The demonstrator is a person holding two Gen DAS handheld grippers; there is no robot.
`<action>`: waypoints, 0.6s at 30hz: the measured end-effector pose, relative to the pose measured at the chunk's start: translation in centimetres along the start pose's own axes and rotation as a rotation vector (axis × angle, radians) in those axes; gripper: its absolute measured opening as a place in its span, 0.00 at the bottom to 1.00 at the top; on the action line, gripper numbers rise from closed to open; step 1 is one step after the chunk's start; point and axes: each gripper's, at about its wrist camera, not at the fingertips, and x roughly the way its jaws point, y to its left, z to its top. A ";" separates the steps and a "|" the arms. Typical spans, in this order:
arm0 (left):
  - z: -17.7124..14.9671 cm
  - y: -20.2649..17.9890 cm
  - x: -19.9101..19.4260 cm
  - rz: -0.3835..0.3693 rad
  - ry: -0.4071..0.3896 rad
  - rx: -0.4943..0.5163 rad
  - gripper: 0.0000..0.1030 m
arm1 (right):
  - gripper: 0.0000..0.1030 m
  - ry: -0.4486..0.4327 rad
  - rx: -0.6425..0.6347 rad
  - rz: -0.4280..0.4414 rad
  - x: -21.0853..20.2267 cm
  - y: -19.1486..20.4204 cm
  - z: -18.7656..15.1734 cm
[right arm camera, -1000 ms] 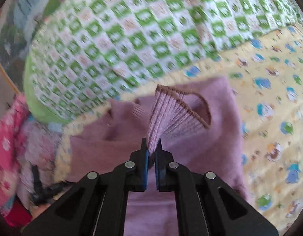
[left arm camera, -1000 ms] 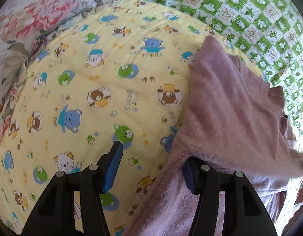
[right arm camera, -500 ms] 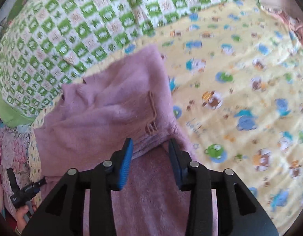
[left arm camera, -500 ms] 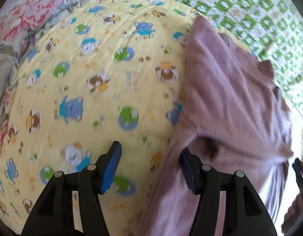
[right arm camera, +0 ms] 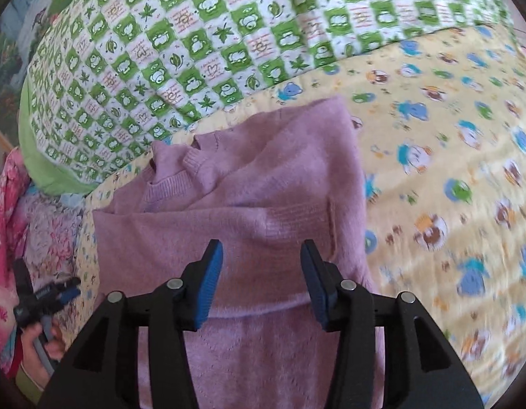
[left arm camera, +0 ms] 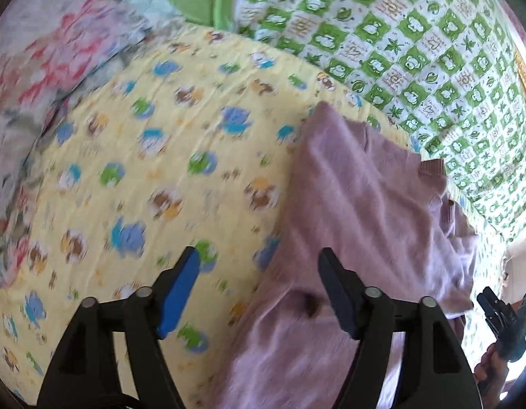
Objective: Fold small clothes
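Observation:
A small mauve knitted sweater [right arm camera: 256,197] lies partly folded on a yellow cartoon-bear sheet [right arm camera: 450,156], a sleeve laid across its body. My right gripper [right arm camera: 261,266] hovers above the folded part, its jaws opening with nothing between them. In the left wrist view the same sweater [left arm camera: 361,211] fills the right half. My left gripper [left arm camera: 259,272] hangs over the sweater's left edge, jaws opening wide, holding nothing. The other gripper and a hand show at the edge of each view [left arm camera: 498,310] [right arm camera: 41,300].
A green-and-white checked quilt [right arm camera: 201,41] is bunched up behind the sweater. Pink floral bedding [left arm camera: 58,51] lies at the far left of the left wrist view and at the left edge of the right wrist view [right arm camera: 7,204]. The yellow sheet [left arm camera: 143,177] stretches left of the sweater.
My right gripper let go of the ribbed cuff it held pinched up; the sleeve now lies flat across the sweater. Both grippers' jaws spread wider. The left gripper has risen away from the sweater.

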 end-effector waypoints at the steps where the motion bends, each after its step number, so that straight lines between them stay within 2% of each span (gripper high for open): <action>1: 0.9 -0.5 0.8 0.007 0.019 0.001 0.75 | 0.57 0.002 -0.005 -0.009 0.3 -0.3 0.4; 3: 2.0 -1.1 1.7 -0.006 0.032 0.010 0.75 | 0.61 -0.012 -0.012 -0.027 0.7 -1.0 1.4; 9: 5.8 -2.8 5.4 -0.024 0.051 0.099 0.75 | 0.61 -0.007 -0.009 -0.009 1.7 -0.8 2.3; 10: 6.3 -2.8 6.0 -0.035 0.058 0.096 0.75 | 0.61 0.003 -0.016 -0.026 2.0 -0.6 2.1; 13: 7.2 -2.7 7.7 -0.076 0.074 0.093 0.76 | 0.61 0.055 -0.074 -0.156 3.8 -0.2 1.4; 14: 7.4 -2.8 8.4 -0.081 0.085 0.097 0.76 | 0.45 0.070 -0.089 -0.166 4.3 -0.3 1.1; 15: 7.6 -2.9 9.0 -0.079 0.092 0.102 0.76 | 0.12 0.093 -0.098 -0.177 4.7 -0.4 0.9; 16: 7.7 -3.2 9.5 -0.070 0.091 0.111 0.76 | 0.05 0.109 -0.101 -0.195 4.8 -0.6 0.8; 18: 8.1 -3.6 10.0 -0.048 0.067 0.130 0.75 | 0.05 0.068 -0.075 -0.194 3.8 -1.3 0.5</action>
